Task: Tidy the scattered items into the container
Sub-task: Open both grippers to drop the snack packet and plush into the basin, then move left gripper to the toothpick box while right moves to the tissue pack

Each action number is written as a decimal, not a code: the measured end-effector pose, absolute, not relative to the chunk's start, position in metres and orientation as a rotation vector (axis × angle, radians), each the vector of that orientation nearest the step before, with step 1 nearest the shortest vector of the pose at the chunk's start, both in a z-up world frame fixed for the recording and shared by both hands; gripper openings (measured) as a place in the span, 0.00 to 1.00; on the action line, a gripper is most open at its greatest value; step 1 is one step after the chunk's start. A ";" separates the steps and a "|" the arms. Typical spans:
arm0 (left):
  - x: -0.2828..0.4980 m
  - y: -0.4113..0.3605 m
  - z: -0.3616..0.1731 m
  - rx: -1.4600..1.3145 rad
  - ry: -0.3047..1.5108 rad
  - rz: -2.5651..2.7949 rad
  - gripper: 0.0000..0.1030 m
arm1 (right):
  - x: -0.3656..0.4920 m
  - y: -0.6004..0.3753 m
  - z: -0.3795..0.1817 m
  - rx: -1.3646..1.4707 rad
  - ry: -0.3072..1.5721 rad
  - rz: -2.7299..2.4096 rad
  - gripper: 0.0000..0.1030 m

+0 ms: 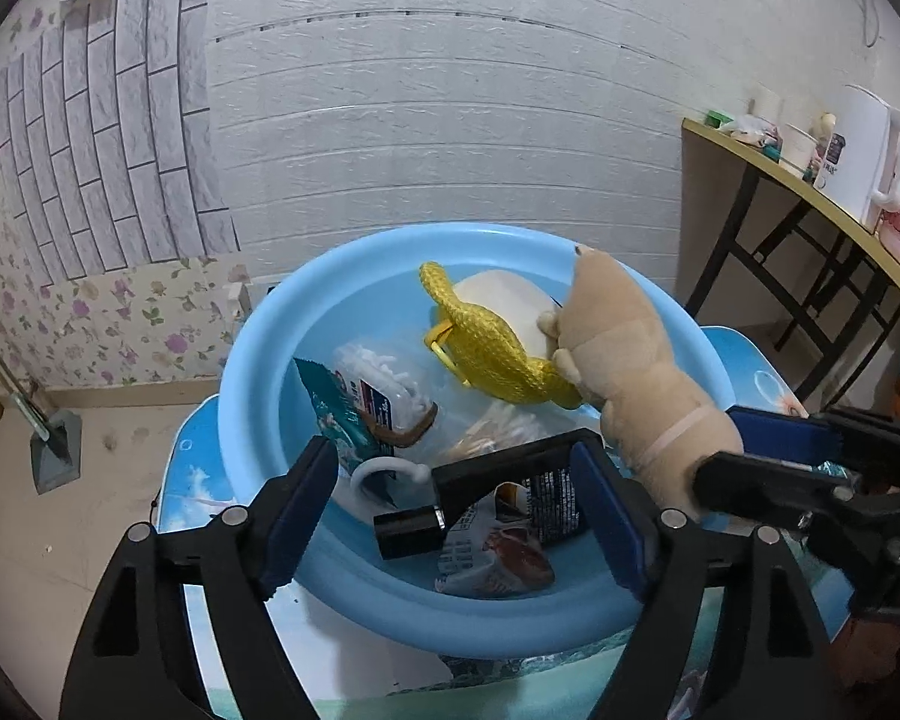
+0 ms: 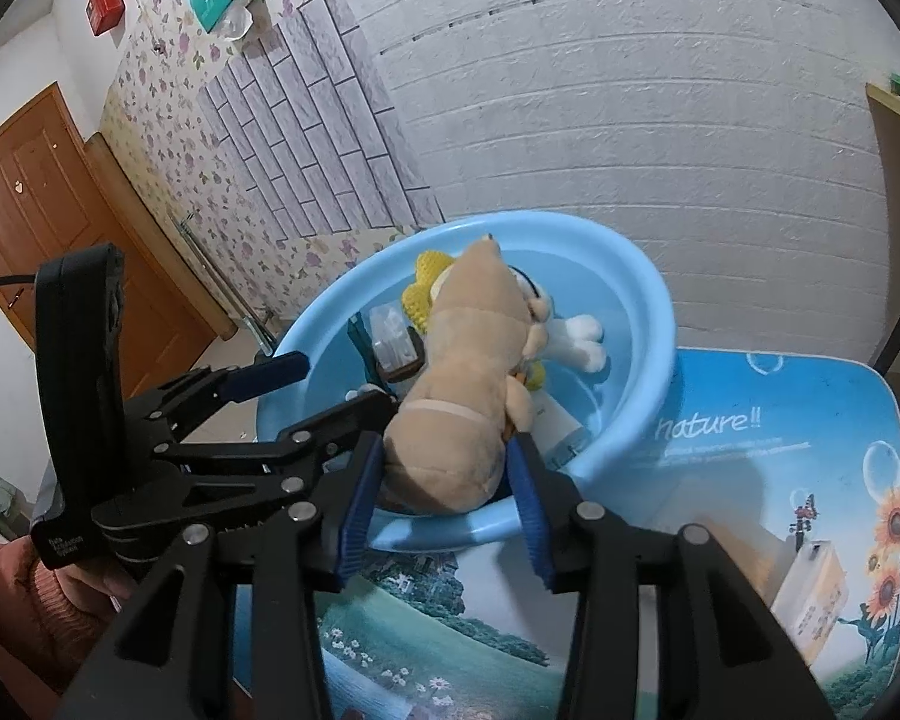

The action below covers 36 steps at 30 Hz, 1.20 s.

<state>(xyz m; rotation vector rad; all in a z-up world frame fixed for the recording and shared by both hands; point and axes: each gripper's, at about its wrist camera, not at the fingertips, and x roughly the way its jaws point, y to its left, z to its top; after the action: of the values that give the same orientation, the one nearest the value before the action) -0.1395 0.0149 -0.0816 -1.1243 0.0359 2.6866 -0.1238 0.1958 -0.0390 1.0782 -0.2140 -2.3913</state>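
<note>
left gripper: black two-finger tool with blue pads, nearest the lens in the left wrist view; its jaws stood wide apart over the near rim of the basin, pads pressing on nothing.
under the left jaws: a small black cylinder and a printed snack packet lay loose in the basin.
right gripper: same black build with blue pads; it was clamped on the rump of a tan plush dog, one pad on each flank.
plush dog's place: it leaned head-first over the near rim, body slanting up into the basin, head above the other contents.
container: a round light-blue plastic basin sat on a low table with a printed nature-scene top.
inside the basin: a yellow knitted toy lay against a white lidded box; a clear tub of cotton swabs, a teal packet and a white hook were toward the left side.
still on the table: a yellow-and-white carton lay near the right edge, well apart from the basin.
behind: a white brick-pattern wall.
</note>
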 end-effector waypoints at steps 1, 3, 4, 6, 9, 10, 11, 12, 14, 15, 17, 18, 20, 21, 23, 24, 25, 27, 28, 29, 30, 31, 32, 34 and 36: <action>-0.139 0.015 -0.082 -1.124 0.040 2.688 0.81 | -0.124 0.197 -0.038 1.079 -0.216 -2.396 0.42; -0.137 0.016 -0.082 -1.125 0.053 2.694 0.84 | -0.124 0.198 -0.036 1.080 -0.218 -2.400 0.42; -0.137 0.016 -0.082 -1.126 0.056 2.696 0.86 | -0.123 0.198 -0.035 1.077 -0.216 -2.402 0.42; -0.135 0.016 -0.081 -1.127 0.055 2.703 0.89 | -0.121 0.198 -0.033 1.071 -0.211 -2.408 0.42; -0.132 0.017 -0.075 -1.115 0.036 2.708 0.92 | -0.117 0.201 -0.030 1.057 -0.209 -2.419 0.42; -0.131 0.017 -0.074 -1.113 0.034 2.712 0.94 | -0.116 0.202 -0.029 1.052 -0.211 -2.422 0.42; -0.130 0.018 -0.073 -1.109 0.035 2.719 0.94 | -0.114 0.204 -0.027 1.046 -0.213 -2.427 0.42; -0.129 0.019 -0.072 -1.108 0.038 2.726 0.95 | -0.113 0.205 -0.025 1.042 -0.214 -2.430 0.42; -0.126 0.020 -0.070 -1.108 0.044 2.735 0.95 | -0.109 0.208 -0.022 1.029 -0.216 -2.439 0.42; -0.125 0.021 -0.068 -1.108 0.045 2.739 0.95 | -0.107 0.211 -0.020 1.023 -0.217 -2.443 0.42; -0.120 0.024 -0.066 -1.106 0.042 2.746 0.95 | -0.102 0.214 -0.017 1.009 -0.221 -2.450 0.42; -0.118 0.025 -0.065 -1.106 0.043 2.748 0.95 | -0.099 0.217 -0.016 1.003 -0.224 -2.453 0.42; -0.114 0.030 -0.062 -1.106 0.055 2.754 0.96 | -0.093 0.222 -0.015 0.996 -0.227 -2.454 0.42; -0.112 0.032 -0.061 -1.107 0.058 2.753 0.96 | -0.091 0.224 -0.014 0.994 -0.224 -2.451 0.42; -0.105 0.038 -0.057 -1.101 0.060 2.747 0.96 | -0.086 0.228 -0.013 0.984 -0.222 -2.458 0.42; -0.101 0.042 -0.054 -1.095 0.060 2.746 0.96 | -0.082 0.231 -0.011 0.976 -0.222 -2.461 0.42; -0.098 0.043 -0.053 -1.091 0.056 2.746 0.96 | -0.079 0.233 -0.010 0.971 -0.221 -2.461 0.42; -0.090 0.050 -0.050 -1.083 0.022 2.740 0.96 | -0.071 0.239 -0.008 0.957 -0.208 -2.466 0.42; -0.086 0.054 -0.049 -1.082 0.014 2.741 0.96 | -0.067 0.243 -0.007 0.951 -0.196 -2.472 0.42; -0.084 0.058 -0.049 -1.081 0.013 2.740 0.96 | -0.064 0.246 -0.007 0.949 -0.194 -2.477 0.42; -0.080 0.063 -0.048 -1.080 0.017 2.739 0.96 | -0.059 0.251 -0.007 0.946 -0.198 -2.483 0.42; -0.078 0.067 -0.048 -1.078 0.019 2.737 0.96 | -0.056 0.256 -0.006 0.942 -0.205 -2.487 0.42; -0.075 0.072 -0.047 -1.074 0.018 2.734 0.96 | -0.051 0.262 -0.006 0.938 -0.206 -2.498 0.42; -0.070 0.081 -0.046 -1.064 0.008 2.728 0.96 | -0.045 0.271 -0.005 0.933 -0.193 -2.525 0.42; -0.065 0.090 -0.046 -1.054 0.005 2.729 0.96 | -0.039 0.280 -0.006 0.929 -0.180 -2.553 0.48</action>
<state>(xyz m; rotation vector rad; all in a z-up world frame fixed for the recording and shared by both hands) -0.0652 0.0904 -0.0459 -1.0541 0.0049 2.7288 -0.0392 0.2802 -0.0061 0.9293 -0.1797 -2.5526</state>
